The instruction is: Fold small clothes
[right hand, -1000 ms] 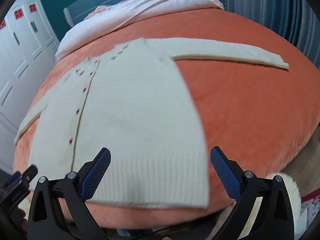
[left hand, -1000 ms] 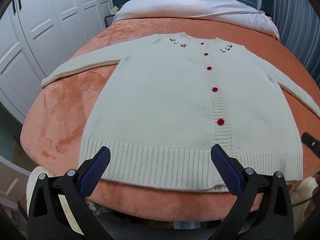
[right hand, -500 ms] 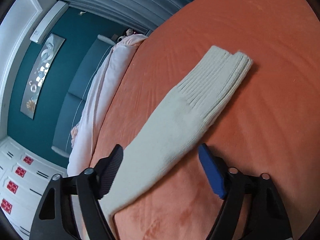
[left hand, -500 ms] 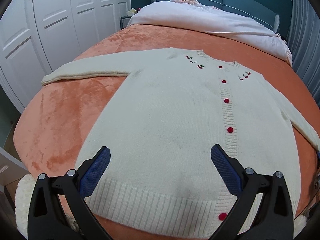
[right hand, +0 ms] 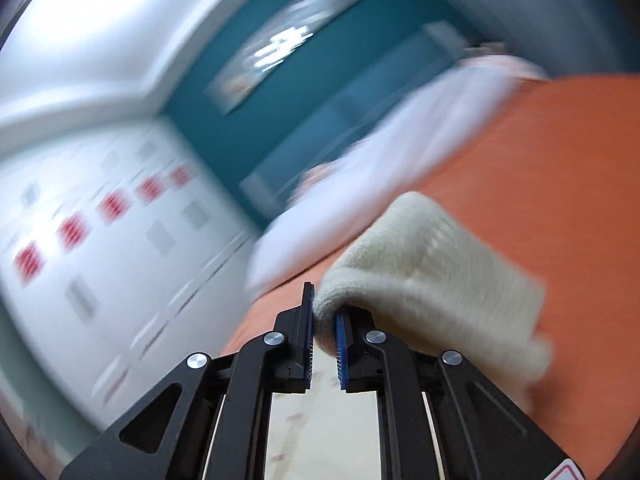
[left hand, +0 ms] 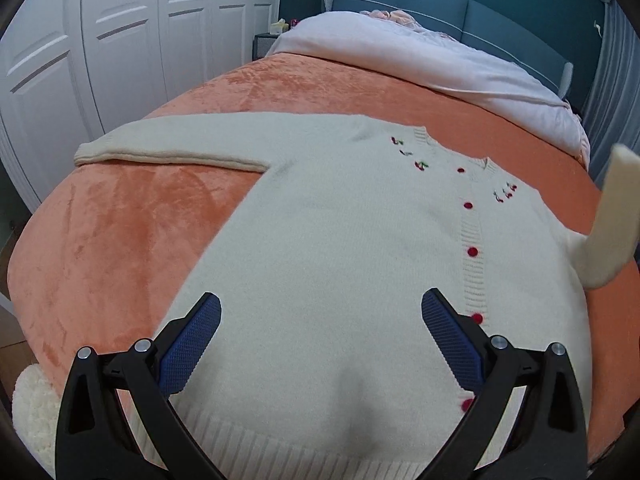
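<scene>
Right gripper (right hand: 324, 330) has lifted the sleeve (right hand: 432, 264), jaws clamped; left gripper (left hand: 320, 336), jaws apart, hovers over the cardigan (left hand: 340, 240). Next: carry the sleeve across toward 9 o'clock.

A home bedroom. Under the left gripper (left hand: 320, 336) spreads a bed covered by an orange plush blanket (left hand: 120, 232); farther ahead lies a pale pink duvet (left hand: 440, 60) against a teal padded headboard (left hand: 460, 16). White panelled wardrobe doors (left hand: 120, 40) stand off to its left, grey curtains (left hand: 616, 80) to its right.
</scene>
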Motion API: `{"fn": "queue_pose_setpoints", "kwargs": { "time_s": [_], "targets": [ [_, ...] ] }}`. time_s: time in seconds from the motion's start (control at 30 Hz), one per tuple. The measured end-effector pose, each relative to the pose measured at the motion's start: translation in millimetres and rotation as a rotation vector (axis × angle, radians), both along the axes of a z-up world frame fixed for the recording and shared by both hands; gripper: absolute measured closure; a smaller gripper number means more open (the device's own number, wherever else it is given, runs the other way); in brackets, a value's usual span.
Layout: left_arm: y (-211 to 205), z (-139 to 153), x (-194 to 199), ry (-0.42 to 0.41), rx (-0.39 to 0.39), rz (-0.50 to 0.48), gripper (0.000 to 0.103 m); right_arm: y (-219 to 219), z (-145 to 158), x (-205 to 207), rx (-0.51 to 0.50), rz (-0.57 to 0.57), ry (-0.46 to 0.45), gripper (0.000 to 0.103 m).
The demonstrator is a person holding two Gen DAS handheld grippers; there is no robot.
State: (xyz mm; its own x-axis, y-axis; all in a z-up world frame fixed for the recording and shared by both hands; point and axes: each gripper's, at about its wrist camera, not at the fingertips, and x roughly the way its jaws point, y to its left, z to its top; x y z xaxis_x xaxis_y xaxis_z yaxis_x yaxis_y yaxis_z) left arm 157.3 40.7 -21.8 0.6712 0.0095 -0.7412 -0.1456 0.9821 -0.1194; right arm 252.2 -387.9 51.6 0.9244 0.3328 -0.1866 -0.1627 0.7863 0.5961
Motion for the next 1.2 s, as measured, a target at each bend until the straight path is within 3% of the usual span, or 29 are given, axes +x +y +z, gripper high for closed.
{"fn": "queue_pose_setpoints", "kwargs": {
  "time_s": [0.1,0.17,0.23,0.4,0.57,0.6,0.63,0.8,0.87,0.9,1.0,1.1,1.13,1.2],
  "targets": [
    [15.8,12.5,11.4,-0.038,-0.039,0.018,0.005,108.7,9.6,55.3,-0.105,0.248,0.02,0.088],
    [26.5,20.7,25.0,-0.053,-0.104,0.008,0.005,161.1,-8.6,77.3,-0.209,0.297,0.094,0.086],
    [34.6,24.5,41.7,-0.061,-0.167,-0.006,0.005,186.0,-34.3,80.6,-0.232,0.315,0.169,0.086],
    [39.3,5.3,101.0,-0.001,-0.332,-0.023,0.005,170.0,-73.3,27.1,-0.197,0.233,0.292,0.077],
    [33.6,-50.5,155.7,0.166,-0.512,0.046,0.005,109.2,-102.5,-19.8,-0.098,0.028,0.411,0.066],
    [31.9,-58.8,160.3,0.18,-0.541,0.061,0.009,97.3,-105.4,-17.2,-0.08,-0.016,0.429,0.061],
    [29.6,-64.0,162.0,0.191,-0.553,0.077,0.021,91.1,-111.0,-13.5,-0.072,-0.043,0.444,0.059],
    [18.2,-68.7,172.2,0.172,-0.593,0.059,0.062,65.6,-136.4,17.0,0.039,-0.11,0.478,0.059],
    [12.9,-64.2,180.3,0.156,-0.586,0.042,0.072,65.3,-139.9,30.6,0.08,-0.112,0.479,0.069],
    [10.4,-60.4,184.8,0.137,-0.579,0.029,0.081,65.3,-138.9,37.9,0.082,-0.119,0.474,0.09],
    [7.7,-37.6,193.6,0.039,-0.59,-0.026,0.097,63.4,-116.6,26.4,0.112,-0.182,0.334,0.093],
    [9.0,-17.7,185.2,-0.074,-0.535,-0.043,0.096,50.8,-107.1,3.3,0.165,-0.285,0.21,0.093],
    [6.5,-24.0,183.5,-0.06,-0.502,-0.036,0.096,48.1,-116.7,3.4,0.154,-0.319,0.251,0.093],
    [3.7,-56.8,186.4,0.083,-0.496,-0.019,0.097,47.1,-155.6,20.6,0.12,-0.302,0.479,0.092]
  ]
}}
